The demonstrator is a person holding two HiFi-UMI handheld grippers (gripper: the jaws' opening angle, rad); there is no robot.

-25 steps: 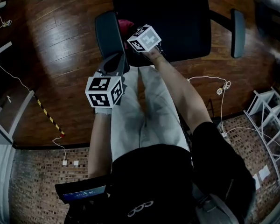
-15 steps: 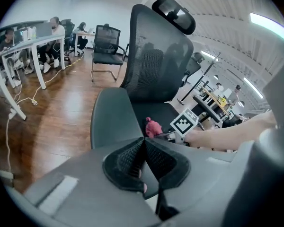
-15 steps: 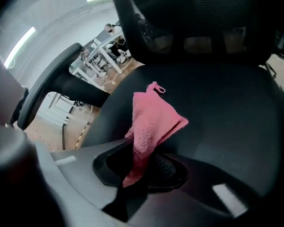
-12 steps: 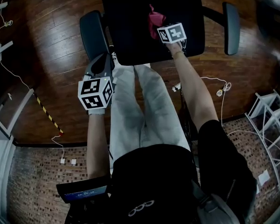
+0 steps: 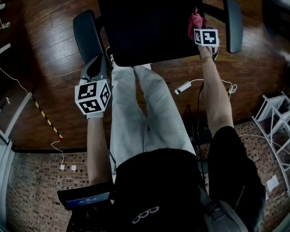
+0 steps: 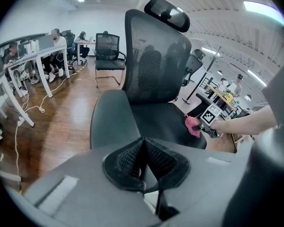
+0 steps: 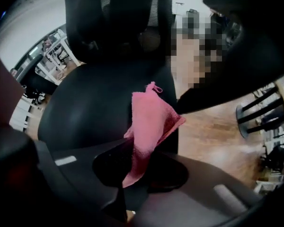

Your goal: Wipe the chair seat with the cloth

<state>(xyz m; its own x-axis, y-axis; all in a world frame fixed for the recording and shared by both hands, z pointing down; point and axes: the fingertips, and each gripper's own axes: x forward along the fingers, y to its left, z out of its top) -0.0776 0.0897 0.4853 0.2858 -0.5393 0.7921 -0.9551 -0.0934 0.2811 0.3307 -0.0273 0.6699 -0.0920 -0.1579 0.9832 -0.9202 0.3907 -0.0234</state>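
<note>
A black office chair stands in front of me, its seat [image 5: 150,23] [image 6: 165,122] [image 7: 99,103] wide and dark. A pink cloth [image 5: 195,22] [image 6: 192,126] [image 7: 149,126] lies against the seat's right edge, and my right gripper [image 5: 199,28] [image 7: 137,167] is shut on it. The cloth hangs out of the jaws and over the seat rim. My left gripper [image 5: 94,74] [image 6: 143,167] is shut with nothing in it, just short of the left armrest [image 5: 85,33] [image 6: 111,126].
The right armrest [image 5: 233,17] sticks out beside the cloth. The chair's mesh backrest [image 6: 156,60] rises behind the seat. My legs [image 5: 145,110] reach to the seat's front edge. A white cable [image 5: 203,83] lies on the wood floor; desks and another chair [image 6: 109,51] stand farther off.
My right gripper has dragged the pink cloth from the seat's left front corner across to its right edge. The left gripper has stayed near the left armrest.
</note>
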